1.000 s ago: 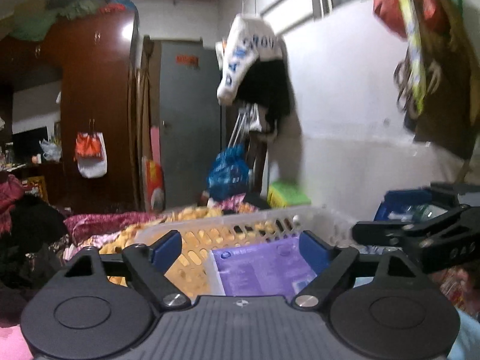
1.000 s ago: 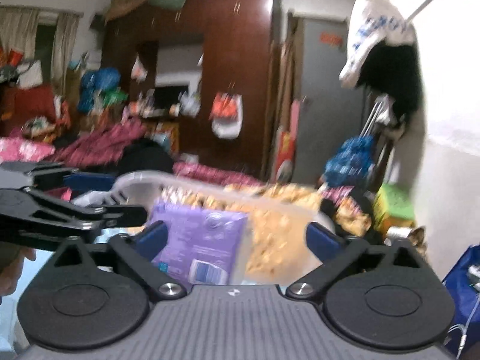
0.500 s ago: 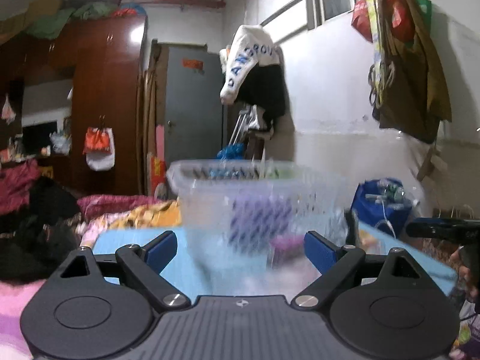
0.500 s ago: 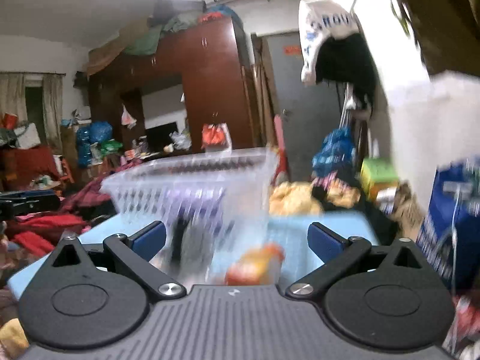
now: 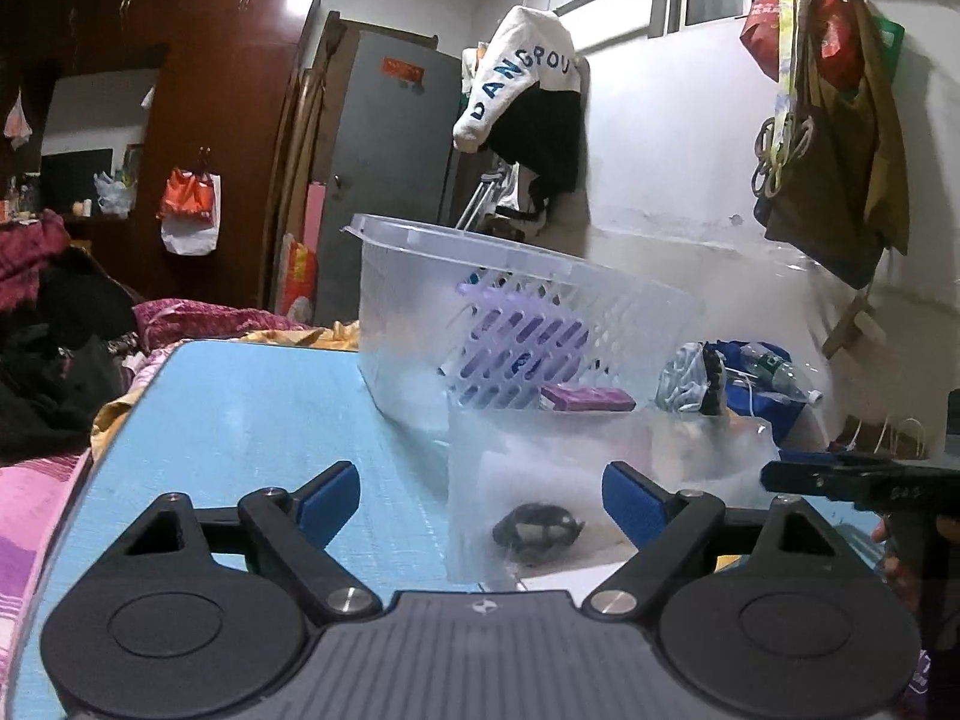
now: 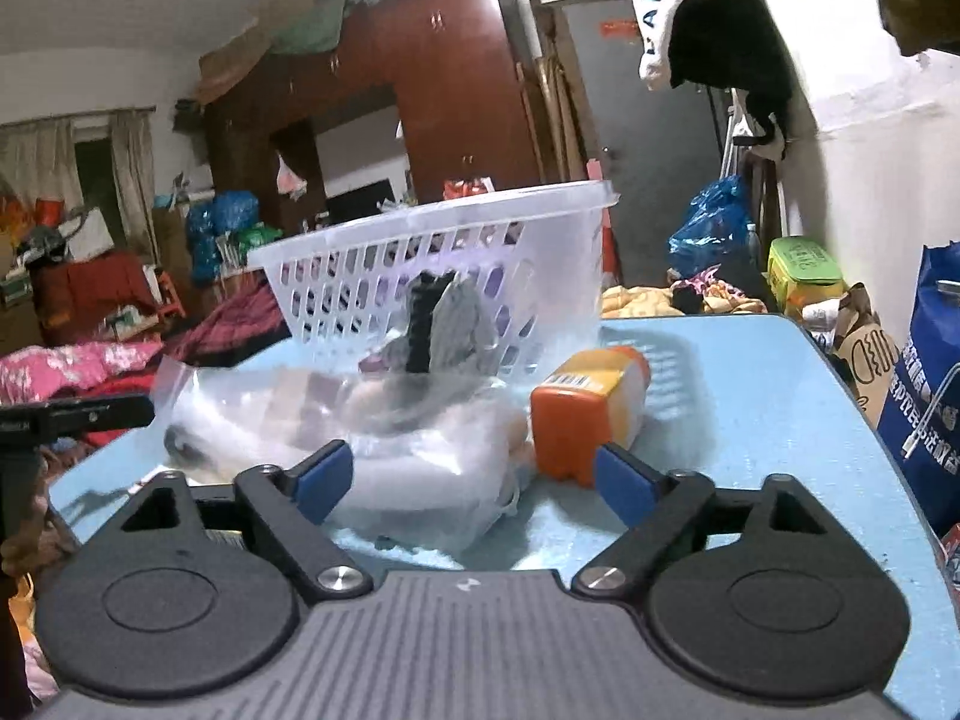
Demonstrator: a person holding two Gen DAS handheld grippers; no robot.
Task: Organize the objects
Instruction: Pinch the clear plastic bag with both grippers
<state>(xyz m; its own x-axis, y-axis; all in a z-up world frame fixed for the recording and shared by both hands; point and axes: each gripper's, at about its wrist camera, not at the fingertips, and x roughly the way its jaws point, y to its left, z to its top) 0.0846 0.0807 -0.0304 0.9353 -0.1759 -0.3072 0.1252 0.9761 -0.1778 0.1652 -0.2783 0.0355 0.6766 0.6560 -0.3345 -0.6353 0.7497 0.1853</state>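
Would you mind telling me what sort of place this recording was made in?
Most likely a cluttered bedroom at home: a tall wooden wardrobe, a jacket hung on the wall, and heaped bedding beside the blue table.

Both my grippers level, pointing toward 12 o'clock. Left gripper [image 5: 480,495] spread wide, holding nothing. Right gripper [image 6: 474,474] likewise spread, empty.

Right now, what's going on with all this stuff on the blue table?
A person holds a hand-held gripper in each hand, sorting clutter. The left hand-held gripper and right hand-held gripper are both open and grip nothing. On the light blue table stands a white slotted plastic basket with a purple packet inside. In front of it lie a clear plastic bag and an orange bottle on its side.
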